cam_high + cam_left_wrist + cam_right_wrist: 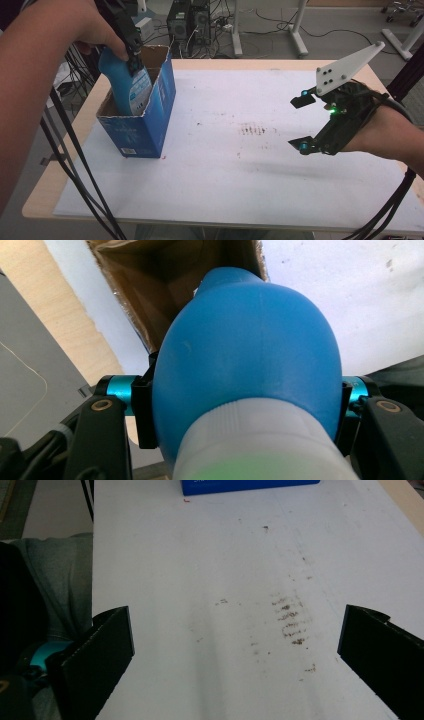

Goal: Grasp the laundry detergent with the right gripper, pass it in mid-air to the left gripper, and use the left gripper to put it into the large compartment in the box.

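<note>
A blue bottle (131, 90) with a label stands partly inside an open blue cardboard box (145, 125) at the table's left. My left gripper (131, 47) comes down from above and is shut on the bottle's upper part. In the left gripper view the blue bottle (247, 355) with its pale cap end sits squeezed between the two jaws, its far end over the brown inside of the box (165, 285). My right gripper (302, 122) hovers open over the right side of the table, nothing between its jaws; my right gripper (235, 645) looks across the white sheet.
A white sheet (250, 165) with a brown smudge (256, 130) covers the wooden table (45, 192). Cables hang at the left edge. Computer towers (187, 22) and desk legs stand on the floor behind. The blue box's base (250, 486) lies at the far end in the right gripper view.
</note>
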`<state>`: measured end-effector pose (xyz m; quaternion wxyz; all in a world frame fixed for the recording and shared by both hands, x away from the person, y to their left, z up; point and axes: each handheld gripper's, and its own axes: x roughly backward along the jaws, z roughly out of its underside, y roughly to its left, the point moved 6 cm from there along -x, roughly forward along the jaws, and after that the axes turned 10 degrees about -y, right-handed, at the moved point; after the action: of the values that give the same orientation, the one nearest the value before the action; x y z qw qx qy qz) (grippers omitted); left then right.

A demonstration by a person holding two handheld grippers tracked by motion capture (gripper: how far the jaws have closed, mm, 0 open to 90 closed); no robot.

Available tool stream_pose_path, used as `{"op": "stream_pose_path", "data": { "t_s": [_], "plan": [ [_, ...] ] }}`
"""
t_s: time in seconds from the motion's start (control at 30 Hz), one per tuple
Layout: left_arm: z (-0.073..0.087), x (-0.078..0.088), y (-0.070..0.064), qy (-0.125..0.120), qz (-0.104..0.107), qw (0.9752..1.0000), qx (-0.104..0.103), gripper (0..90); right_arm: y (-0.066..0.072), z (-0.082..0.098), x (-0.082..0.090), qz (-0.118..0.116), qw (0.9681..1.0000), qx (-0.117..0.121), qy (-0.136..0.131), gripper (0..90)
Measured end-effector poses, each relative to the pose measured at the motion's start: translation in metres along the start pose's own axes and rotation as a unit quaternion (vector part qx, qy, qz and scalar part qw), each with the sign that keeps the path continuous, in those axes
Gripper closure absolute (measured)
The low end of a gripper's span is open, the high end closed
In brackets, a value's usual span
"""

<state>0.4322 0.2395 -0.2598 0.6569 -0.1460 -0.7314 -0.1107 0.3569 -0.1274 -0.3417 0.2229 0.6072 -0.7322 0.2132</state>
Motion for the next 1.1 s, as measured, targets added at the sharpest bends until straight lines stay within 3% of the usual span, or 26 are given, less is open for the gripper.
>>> {"op": "stream_pose_path", "data": {
  "t_s": [0.1, 0.23, 0.43, 0.6, 0.77, 0.97, 1.03, 1.1],
  "plan": [
    [0.0, -0.009, 0.002, 0.002, 0.001, 0.9999, -0.013, 38.2, -0.001, 0.001, 0.001, 0.0, 1.0, -0.001, 0.006, 0.6],
    [0.002, -0.021, 0.003, 0.007, -0.003, 0.9988, -0.048, 38.2, -0.002, 0.003, 0.002, 0.001, 0.9999, -0.003, 0.01, 0.6],
    [0.004, -0.038, 0.003, 0.009, 0.002, 0.9944, -0.106, 38.2, -0.003, 0.004, 0.003, 0.002, 0.9999, -0.006, 0.016, 0.6],
    [0.004, -0.049, 0.003, 0.016, -0.002, 0.9863, -0.164, 38.2, -0.003, 0.006, 0.003, 0.004, 0.9998, -0.008, 0.02, 0.6],
    [0.006, -0.06, 0.005, 0.015, -0.002, 0.9763, -0.216, 38.1, -0.003, 0.007, 0.004, 0.004, 0.9997, -0.01, 0.023, 0.6],
    [0.008, -0.074, 0.007, 0.013, 0.004, 0.9675, -0.253, 38.1, -0.004, 0.008, 0.003, 0.006, 0.9996, -0.011, 0.025, 0.6],
    [0.009, -0.079, 0.007, 0.011, 0.007, 0.9666, -0.256, 38.1, -0.005, 0.008, 0.002, 0.006, 0.9995, -0.012, 0.027, 0.6],
    [0.01, -0.082, 0.007, 0.013, 0.011, 0.9629, -0.269, 38.1, -0.005, 0.008, 0.002, 0.006, 0.9995, -0.013, 0.029, 0.6]
  ]
}}
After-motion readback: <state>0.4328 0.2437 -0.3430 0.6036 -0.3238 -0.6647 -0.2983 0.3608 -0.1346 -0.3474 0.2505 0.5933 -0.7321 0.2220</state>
